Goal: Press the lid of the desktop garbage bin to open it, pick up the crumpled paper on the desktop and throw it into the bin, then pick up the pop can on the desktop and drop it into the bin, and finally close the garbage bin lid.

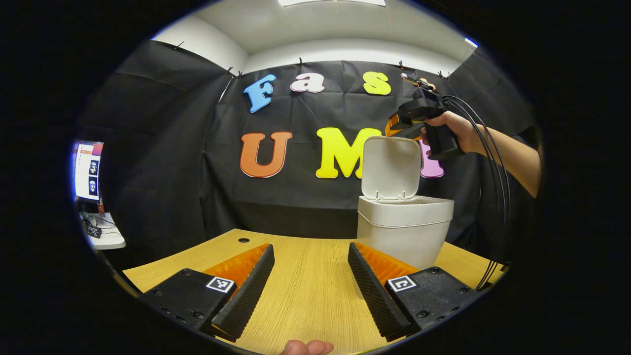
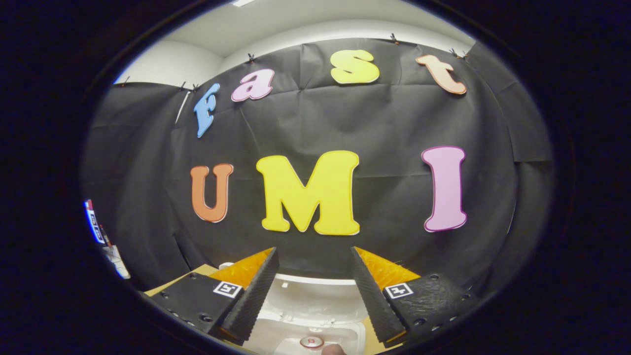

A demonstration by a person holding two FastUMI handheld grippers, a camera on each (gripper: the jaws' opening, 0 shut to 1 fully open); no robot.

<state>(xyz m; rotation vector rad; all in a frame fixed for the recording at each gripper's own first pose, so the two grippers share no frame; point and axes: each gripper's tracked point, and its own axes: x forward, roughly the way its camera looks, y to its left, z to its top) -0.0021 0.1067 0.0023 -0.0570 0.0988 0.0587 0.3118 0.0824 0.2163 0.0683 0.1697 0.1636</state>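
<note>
1. both jaws wide, empty: left gripper (image 1: 310, 276) low over desk (image 1: 305, 301); right gripper (image 2: 313, 291) above bin (image 1: 404, 231).
2. can top (image 2: 311, 341) lies inside bin.
3. lid (image 1: 392, 167) upright; light, stiff plastic—judged best pushed at top edge.

White bin (image 1: 404, 231), light wood-grain desktop (image 1: 305, 291)

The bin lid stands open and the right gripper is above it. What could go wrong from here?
1. The lid stands upright and the right gripper, open, hovers just behind its top edge; a careless push could tip the bin instead of closing it.
2. The can seems to lie inside near the top; it might block the lid from shutting fully.
</note>
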